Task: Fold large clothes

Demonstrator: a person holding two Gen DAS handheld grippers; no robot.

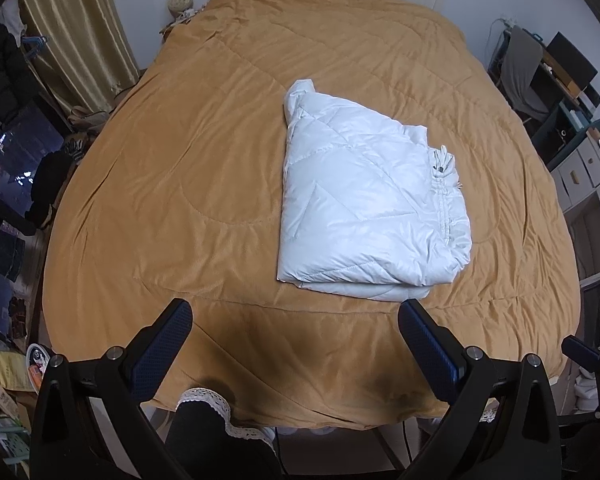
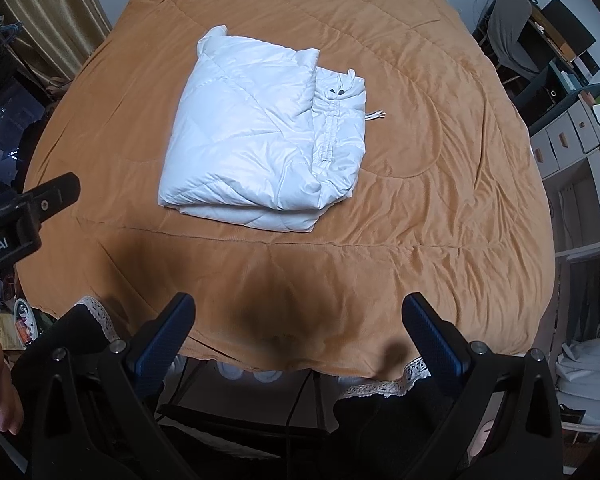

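A white quilted puffer jacket [image 1: 364,196] lies folded into a compact rectangle on the tan bedspread [image 1: 180,180]; it also shows in the right wrist view [image 2: 260,136], with its zipper edge and drawstrings on the right side. My left gripper [image 1: 296,312] is open and empty, held above the near edge of the bed, just short of the jacket. My right gripper [image 2: 298,308] is open and empty, farther back over the bed's near edge. The left gripper's body [image 2: 28,208] shows at the left of the right wrist view.
The tan bedspread [image 2: 440,200] covers the whole bed. Gold curtains [image 1: 72,40] and dark clutter [image 1: 4,160] stand left. Shelves, drawers and a draped chair [image 1: 572,128] stand right. A lace hem [image 1: 216,404] and dark clothing hang at the near edge.
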